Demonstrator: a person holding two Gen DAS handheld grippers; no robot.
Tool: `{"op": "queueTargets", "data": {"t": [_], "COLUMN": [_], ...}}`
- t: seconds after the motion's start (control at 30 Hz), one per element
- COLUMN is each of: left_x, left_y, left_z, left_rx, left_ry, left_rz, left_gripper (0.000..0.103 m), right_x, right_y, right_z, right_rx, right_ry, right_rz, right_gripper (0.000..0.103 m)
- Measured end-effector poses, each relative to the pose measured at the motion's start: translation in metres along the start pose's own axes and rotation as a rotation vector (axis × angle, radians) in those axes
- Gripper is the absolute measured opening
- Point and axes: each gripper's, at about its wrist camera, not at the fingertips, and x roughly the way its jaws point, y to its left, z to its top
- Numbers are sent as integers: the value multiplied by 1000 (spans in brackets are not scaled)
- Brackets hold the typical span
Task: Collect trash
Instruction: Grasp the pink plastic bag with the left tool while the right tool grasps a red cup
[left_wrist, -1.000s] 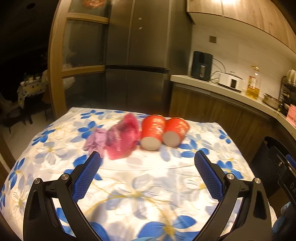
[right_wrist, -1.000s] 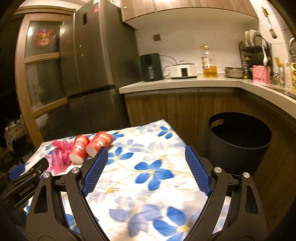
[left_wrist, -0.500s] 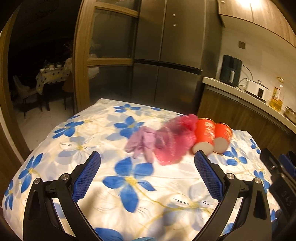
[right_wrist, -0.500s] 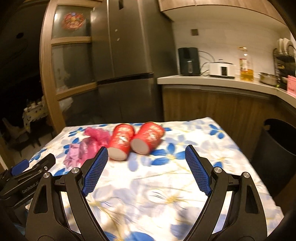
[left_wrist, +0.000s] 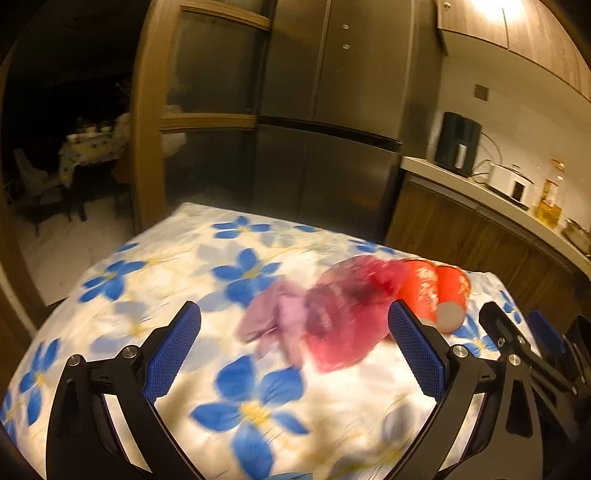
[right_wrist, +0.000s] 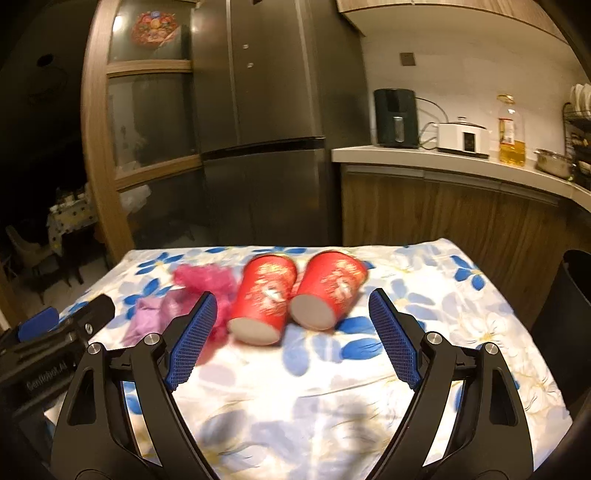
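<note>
Two grippers: we hold the left gripper (left_wrist: 293, 354) and the right gripper (right_wrist: 291, 336) low over the counter (right_wrist: 424, 295), both sets of jaws spread wide with nothing between the pads.
Trash count: we count two red paper cups, one crumpled pink plastic bag (left_wrist: 347, 317) and one wad of lilac tissue (left_wrist: 273, 317), four pieces in all.
Cups: the left cup (right_wrist: 264, 299) and the right cup (right_wrist: 328, 293) lie on their sides, touching, bases toward us, ahead of the right gripper's jaws.
Soft trash: the bag lies against the left cup, and the tissue touches the bag's other side; both sit ahead of the left gripper's jaws.
Bin: we see one dark bin (right_wrist: 565, 314) just beside the counter's right edge, partly cut off by the frame.
Step in hand: we judge this to be the approach, nothing gripped yet.
Doing it well, right: we centre on one cup only, straddle its wall across the width, and close gently, since thin paper may crush or roll away.
Doing it well, left: we go low over the cloth and pinch the bulk of the bag, not a loose corner, and avoid snagging the flowered cloth (left_wrist: 243, 273).
</note>
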Motion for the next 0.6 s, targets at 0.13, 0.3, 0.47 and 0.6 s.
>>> {"op": "queueTargets", "data": {"t": [0.13, 0.3, 0.47, 0.6], "left_x": [23, 51, 79, 87], "left_y": [-18, -45, -59, -60], "left_z": [9, 16, 15, 10], "left_rx": [24, 93, 124, 132], "left_ry": [4, 13, 80, 100], "left_rz": [-49, -70, -74, -101], "left_gripper": [97, 94, 58, 31], "right_x": [9, 23, 37, 55], "right_y": [-22, -46, -51, -52], "right_z": [3, 4, 5, 5], "right_rx": [34, 82, 87, 98], "right_ry": [-2, 12, 25, 50], "right_rz": [-53, -94, -98, -92], "right_gripper": [83, 83, 83, 83]}}
